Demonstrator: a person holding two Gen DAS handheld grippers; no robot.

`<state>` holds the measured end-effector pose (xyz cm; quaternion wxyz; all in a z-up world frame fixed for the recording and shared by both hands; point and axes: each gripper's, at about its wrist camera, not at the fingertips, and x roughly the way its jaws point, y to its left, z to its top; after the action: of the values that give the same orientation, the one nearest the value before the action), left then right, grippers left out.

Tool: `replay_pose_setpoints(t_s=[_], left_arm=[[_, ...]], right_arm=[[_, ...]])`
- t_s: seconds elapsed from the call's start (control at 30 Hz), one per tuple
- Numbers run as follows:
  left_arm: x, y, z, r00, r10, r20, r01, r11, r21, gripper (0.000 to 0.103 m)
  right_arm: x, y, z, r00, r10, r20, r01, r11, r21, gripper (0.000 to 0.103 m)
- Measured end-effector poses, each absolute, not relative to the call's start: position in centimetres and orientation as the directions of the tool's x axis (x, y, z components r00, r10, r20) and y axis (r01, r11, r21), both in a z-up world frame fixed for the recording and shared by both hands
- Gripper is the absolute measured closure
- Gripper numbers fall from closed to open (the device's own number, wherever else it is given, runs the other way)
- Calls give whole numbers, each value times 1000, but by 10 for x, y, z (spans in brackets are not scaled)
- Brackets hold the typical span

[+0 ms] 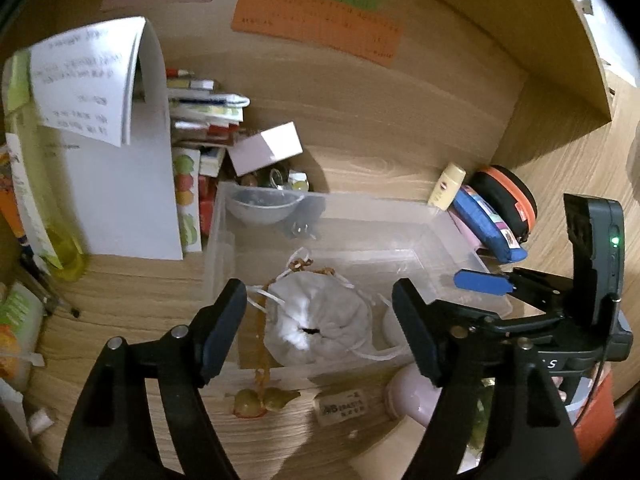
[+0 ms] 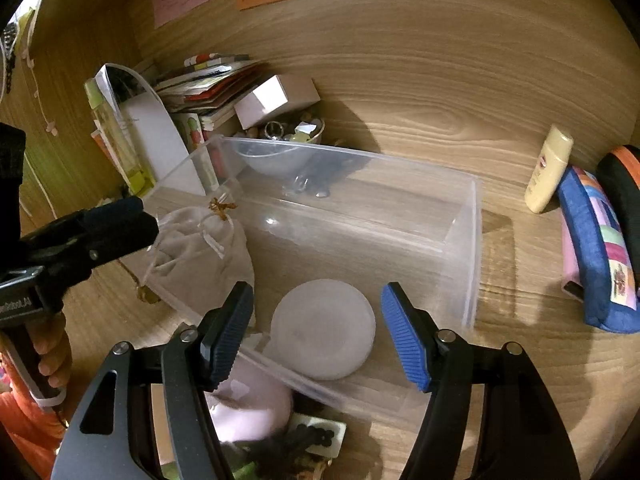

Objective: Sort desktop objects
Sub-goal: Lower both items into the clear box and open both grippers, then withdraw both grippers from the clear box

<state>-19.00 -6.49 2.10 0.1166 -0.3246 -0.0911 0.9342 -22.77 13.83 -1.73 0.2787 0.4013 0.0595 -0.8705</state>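
Observation:
A clear plastic bin (image 1: 224, 240) (image 2: 472, 240) stands on the wooden desk. Inside it lie a white drawstring pouch (image 1: 320, 320) (image 2: 200, 248) and a round white disc (image 2: 323, 328). My left gripper (image 1: 320, 328) is open above the pouch, jaws wide apart and empty. My right gripper (image 2: 316, 332) is open above the disc, empty; it also shows in the left wrist view (image 1: 480, 282) at the bin's right edge. A bead string with olive beads (image 1: 260, 398) hangs over the bin's near wall.
A pink rounded object (image 1: 412, 392) (image 2: 252, 408) and a small tag (image 1: 340, 406) lie in front of the bin. Books (image 1: 204, 112), a pink box (image 1: 266, 148) and a trinket bowl (image 2: 296, 128) stand behind it. A cream tube (image 2: 548, 168), blue pouch (image 2: 596, 260) and orange-black case (image 1: 508, 200) are right.

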Motion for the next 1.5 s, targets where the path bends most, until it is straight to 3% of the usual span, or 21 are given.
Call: replay_pose_setpoints(t_s=[0.07,0.13,0.33,0.7,1.07,1.5], left_arm=[[-185,-66,25,-777,265,-572,-154,-960,-235,22],[-178,-68,30,-798,242,-552,-144,-966,-215,9],[-151,-66,48,-845,192,-499,-138,-980,-143,3],[-116,-60,56,-849,182,-496,-168,-983,-73,1],[-86,-47,43,-838,159,-522,-188,-982,3,1],[-72,-32,0,-757,201,-622,-270,-963,19,1]], right_arm=[[-222,141,-14,-536,-428,-728,526,-843,109,31],[-214,145,-8,-556,-420,-717,517,-851,97,25],[-189,159,11,-619,-394,-680,485,-872,64,19],[-141,178,32,-680,-394,-619,469,-882,46,12],[-101,184,18,-683,-391,-617,478,-878,28,10],[-77,188,-5,-664,-378,-645,491,-871,6,10]])
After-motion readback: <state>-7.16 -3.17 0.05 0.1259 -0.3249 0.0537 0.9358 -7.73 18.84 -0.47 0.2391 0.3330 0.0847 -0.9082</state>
